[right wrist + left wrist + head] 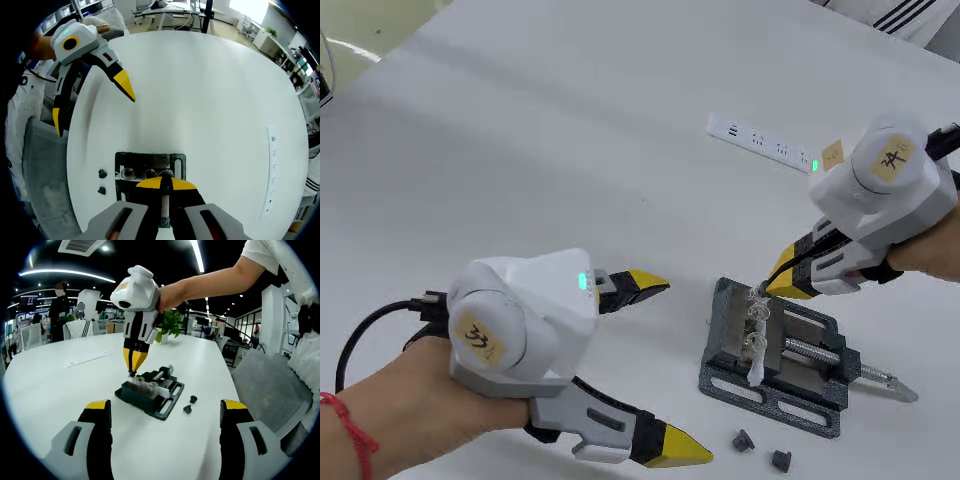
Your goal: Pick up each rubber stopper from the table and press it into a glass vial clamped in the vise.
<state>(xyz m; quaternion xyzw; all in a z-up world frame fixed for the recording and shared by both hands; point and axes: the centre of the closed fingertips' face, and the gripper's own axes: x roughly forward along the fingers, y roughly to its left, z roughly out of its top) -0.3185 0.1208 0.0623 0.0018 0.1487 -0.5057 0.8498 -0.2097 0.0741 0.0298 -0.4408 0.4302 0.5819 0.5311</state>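
Note:
A dark metal vise sits on the white table and clamps a row of clear glass vials. My right gripper points down at the vial at the end of the row, shut, with a small dark rubber stopper at its tips. Two more dark stoppers lie on the table beside the vise. My left gripper hovers open and holds nothing, a short way from the vise.
A white power strip lies on the table beyond the vise. A black cable trails from my left gripper. Chairs, desks and people stand around the round white table.

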